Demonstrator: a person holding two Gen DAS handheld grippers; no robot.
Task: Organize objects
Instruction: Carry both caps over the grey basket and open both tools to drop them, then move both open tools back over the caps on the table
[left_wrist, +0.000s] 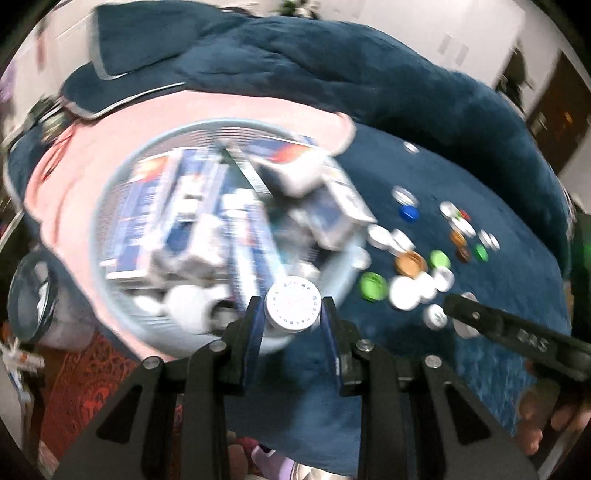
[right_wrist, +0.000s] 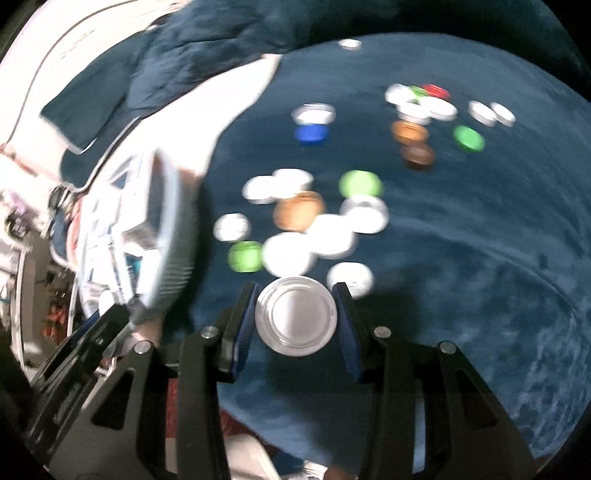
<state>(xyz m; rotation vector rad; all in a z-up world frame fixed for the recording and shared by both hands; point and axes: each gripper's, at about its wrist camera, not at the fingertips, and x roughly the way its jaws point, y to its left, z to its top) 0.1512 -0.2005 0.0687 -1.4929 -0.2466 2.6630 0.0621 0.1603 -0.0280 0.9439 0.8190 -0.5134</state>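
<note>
My left gripper (left_wrist: 293, 308) is shut on a small white round cap (left_wrist: 293, 302) with blue lettering, held above the near rim of a pale blue basket (left_wrist: 110, 206) full of blue and white boxes. My right gripper (right_wrist: 296, 315) is shut on a larger white lid (right_wrist: 296, 315), lifted over the dark blue blanket. Several loose caps lie on the blanket: white ones (right_wrist: 290, 254), green ones (right_wrist: 360, 183), an orange one (right_wrist: 297, 211), a blue one (right_wrist: 311, 133). The right gripper's black body (left_wrist: 517, 332) shows at the lower right of the left wrist view.
The basket (right_wrist: 173, 221) sits on a pink cloth (left_wrist: 66, 177) over the blue blanket (right_wrist: 480, 240). A rumpled blue duvet (left_wrist: 332, 66) rises behind. A red patterned rug (left_wrist: 85, 373) lies below the bed's edge. A person's fingers (left_wrist: 546, 421) show at the lower right.
</note>
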